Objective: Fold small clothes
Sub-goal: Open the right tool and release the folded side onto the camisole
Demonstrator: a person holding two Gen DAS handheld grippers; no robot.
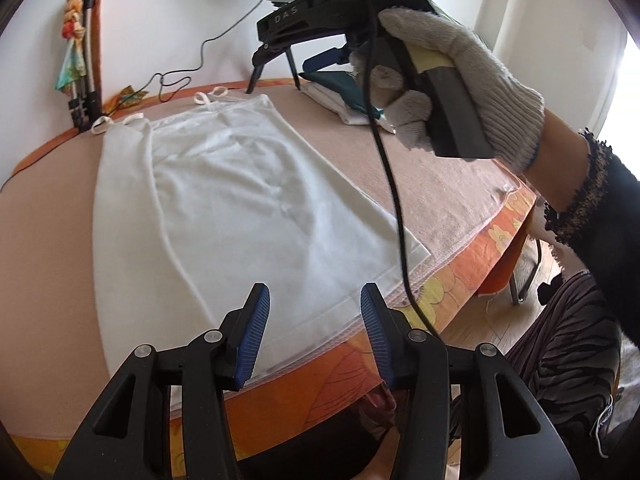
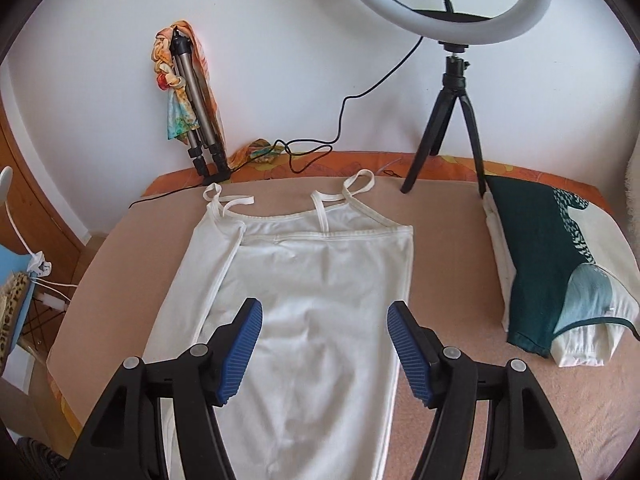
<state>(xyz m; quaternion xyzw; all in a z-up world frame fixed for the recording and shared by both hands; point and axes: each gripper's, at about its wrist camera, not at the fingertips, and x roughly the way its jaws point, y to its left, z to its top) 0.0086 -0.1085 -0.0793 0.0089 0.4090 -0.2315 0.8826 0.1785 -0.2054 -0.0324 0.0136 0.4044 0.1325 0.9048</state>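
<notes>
White camisole flat on beige table; white wall

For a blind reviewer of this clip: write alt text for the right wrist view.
A white strappy top lies flat on a beige cloth-covered table, straps toward the wall, with the open right gripper hovering above its lower half, holding nothing. A folded dark green and white garment sits at right, behind it a ring light on a small black tripod.
</notes>
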